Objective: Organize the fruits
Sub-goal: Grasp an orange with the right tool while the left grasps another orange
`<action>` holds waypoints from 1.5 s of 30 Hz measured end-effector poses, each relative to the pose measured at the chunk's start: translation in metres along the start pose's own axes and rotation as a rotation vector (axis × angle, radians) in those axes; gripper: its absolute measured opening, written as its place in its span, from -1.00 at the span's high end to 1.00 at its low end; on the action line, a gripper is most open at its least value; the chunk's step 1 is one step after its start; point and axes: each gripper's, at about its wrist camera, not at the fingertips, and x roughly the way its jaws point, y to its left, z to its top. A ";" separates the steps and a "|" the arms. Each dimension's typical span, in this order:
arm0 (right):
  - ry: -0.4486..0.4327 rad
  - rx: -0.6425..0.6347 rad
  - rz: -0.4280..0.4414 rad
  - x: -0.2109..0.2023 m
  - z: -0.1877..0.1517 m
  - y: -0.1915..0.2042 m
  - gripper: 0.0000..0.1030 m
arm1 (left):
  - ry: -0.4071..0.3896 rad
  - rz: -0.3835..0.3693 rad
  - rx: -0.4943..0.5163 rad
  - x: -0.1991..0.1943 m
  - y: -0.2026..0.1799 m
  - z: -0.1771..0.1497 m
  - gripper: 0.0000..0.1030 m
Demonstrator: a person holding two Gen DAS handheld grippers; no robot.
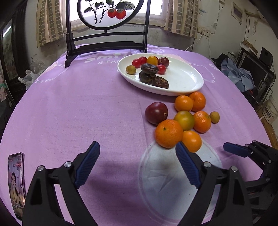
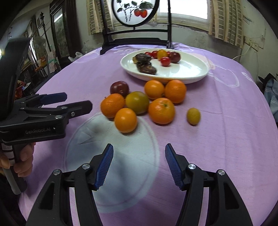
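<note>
A white oval plate (image 1: 182,81) (image 2: 187,71) holds cherry tomatoes (image 1: 137,63), a small plum and dark brown fruits (image 1: 149,68). In front of it on the purple cloth lies a cluster: several oranges (image 1: 168,133) (image 2: 161,110), a dark red plum (image 1: 156,113) (image 2: 119,88), a green-yellow tomato (image 1: 184,120) (image 2: 137,102) and a small yellow fruit (image 1: 215,117) (image 2: 193,116). My left gripper (image 1: 138,147) is open and empty, near the closest orange. My right gripper (image 2: 139,149) is open and empty, short of the cluster.
A dark wooden stand with a round painted screen (image 1: 106,10) (image 2: 135,12) stands at the table's far edge. A phone (image 1: 16,184) lies at the front left. The left gripper's body (image 2: 43,114) shows at left in the right wrist view.
</note>
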 end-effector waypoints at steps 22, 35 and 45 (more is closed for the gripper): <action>0.032 0.004 -0.002 0.016 0.010 -0.011 0.33 | -0.002 -0.003 -0.021 0.013 0.003 -0.005 -0.69; -0.057 0.086 0.059 -0.021 -0.007 -0.050 0.33 | 0.101 0.031 0.092 0.044 -0.040 -0.004 -0.40; -0.082 0.073 0.038 -0.023 -0.007 -0.052 0.33 | 0.104 0.011 0.134 0.048 -0.056 0.005 0.26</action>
